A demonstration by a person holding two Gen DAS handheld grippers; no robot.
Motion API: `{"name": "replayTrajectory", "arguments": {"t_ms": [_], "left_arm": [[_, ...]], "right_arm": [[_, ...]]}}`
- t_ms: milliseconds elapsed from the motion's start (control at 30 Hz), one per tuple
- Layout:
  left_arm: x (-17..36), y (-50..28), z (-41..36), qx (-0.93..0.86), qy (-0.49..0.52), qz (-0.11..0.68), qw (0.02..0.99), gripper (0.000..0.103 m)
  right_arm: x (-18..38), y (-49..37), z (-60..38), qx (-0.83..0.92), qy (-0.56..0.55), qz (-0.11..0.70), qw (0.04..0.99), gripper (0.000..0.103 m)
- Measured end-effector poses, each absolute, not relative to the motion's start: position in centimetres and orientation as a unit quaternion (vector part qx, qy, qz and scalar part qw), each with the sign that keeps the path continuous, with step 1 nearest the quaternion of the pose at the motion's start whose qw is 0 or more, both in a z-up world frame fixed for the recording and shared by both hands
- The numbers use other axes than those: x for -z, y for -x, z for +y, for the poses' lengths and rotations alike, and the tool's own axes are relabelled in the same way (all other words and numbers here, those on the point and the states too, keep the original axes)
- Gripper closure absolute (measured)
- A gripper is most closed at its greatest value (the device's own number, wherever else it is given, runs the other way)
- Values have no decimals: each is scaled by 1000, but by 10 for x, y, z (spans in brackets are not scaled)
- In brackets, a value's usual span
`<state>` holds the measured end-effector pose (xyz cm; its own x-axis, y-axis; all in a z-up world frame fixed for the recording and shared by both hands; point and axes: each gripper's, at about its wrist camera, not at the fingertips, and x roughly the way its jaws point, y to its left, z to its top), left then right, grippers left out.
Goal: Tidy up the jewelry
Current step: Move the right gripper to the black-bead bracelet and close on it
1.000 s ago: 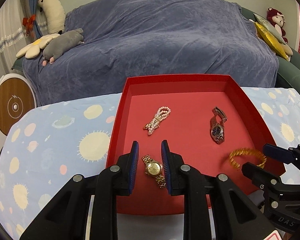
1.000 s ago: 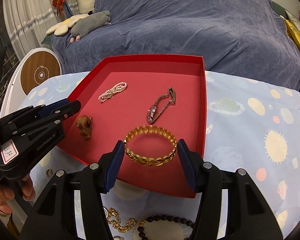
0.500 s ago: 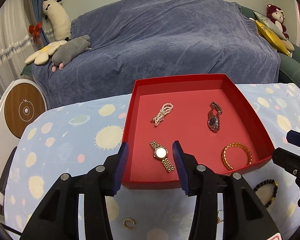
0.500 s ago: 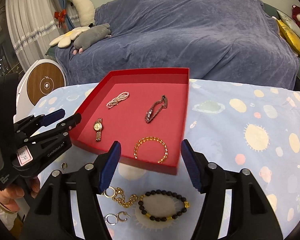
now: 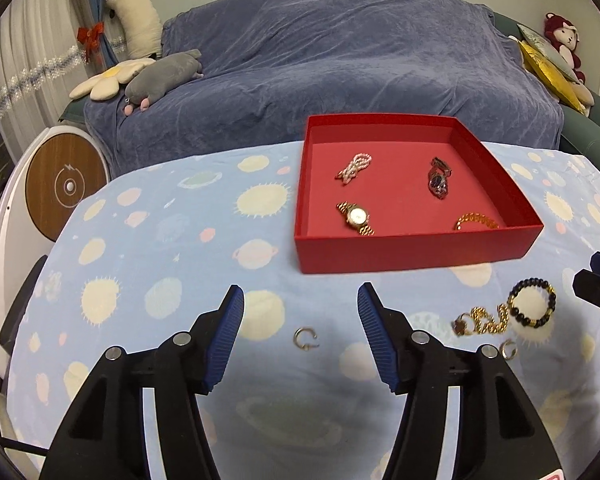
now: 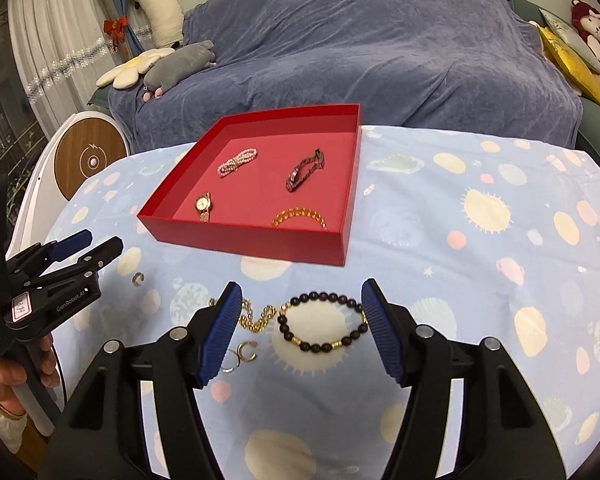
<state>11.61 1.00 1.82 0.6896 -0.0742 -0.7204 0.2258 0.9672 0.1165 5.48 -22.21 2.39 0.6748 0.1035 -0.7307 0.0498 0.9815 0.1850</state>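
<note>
The left tongs (image 5: pixel 300 300) stand wide apart with nothing between the blue pads; their jaws have just been opening, and they grip nothing. They hang over the surface (image 5: pixel 160 240), which is covered by a pale blue cloth printed with suns and planets, and a small open metal ring (image 5: pixel 305 339) lies on the cloth below the gap, touched by neither pad. The right tongs (image 6: pixel 302 300) are also spread wide and hold nothing. Seen through their gap, a dark beaded bracelet (image 6: pixel 322 322) with a few gold beads lies flat on the cloth, its right end close to the right pad, though I cannot tell whether it touches. A gold chain (image 6: pixel 256 320) lies just left of the bracelet, and two small hoop earrings (image 6: pixel 242 354) sit nearer the camera beside the left pad.

Beyond both tongs a shallow red box (image 5: pixel 412 252) rests on the surface. Four pieces lie apart on its floor: a pink pearl bracelet (image 5: pixel 354 165) at the far left, a dark-faced metal watch (image 5: pixel 438 179) at the far right, a gold watch (image 5: pixel 356 216) with a white dial at the near left, and a gold bangle (image 5: pixel 476 222) at the near right, partly hidden by the box's front wall.

A person's hand (image 6: pixel 24 368) grips the handle of the left tongs at the edge of the right wrist view.
</note>
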Motion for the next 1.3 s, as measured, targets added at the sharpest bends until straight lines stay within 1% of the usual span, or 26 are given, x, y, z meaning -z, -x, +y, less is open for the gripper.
{"name": "replayTrajectory", "arguments": {"t_ms": [100, 267, 433, 700, 967, 1300], "left_arm": [[-7, -108, 26, 76, -92, 399, 909, 40], [7, -104, 40, 78, -86, 414, 903, 40], [13, -107, 43, 87, -71, 421, 900, 40], [28, -118, 28, 94, -77, 432, 893, 40], [27, -117, 23, 109, -73, 429, 894, 40], [18, -103, -32, 193, -65, 432, 879, 40]], "right_arm": [[-13, -46, -221, -11, -111, 416, 902, 43], [6, -40, -217, 1, -116, 434, 894, 43], [10, -43, -215, 4, -115, 437, 892, 43], [20, -49, -219, 11, -118, 446, 887, 43], [17, -51, -215, 0, -115, 441, 890, 43], [21, -54, -218, 15, -109, 448, 887, 45]]}}
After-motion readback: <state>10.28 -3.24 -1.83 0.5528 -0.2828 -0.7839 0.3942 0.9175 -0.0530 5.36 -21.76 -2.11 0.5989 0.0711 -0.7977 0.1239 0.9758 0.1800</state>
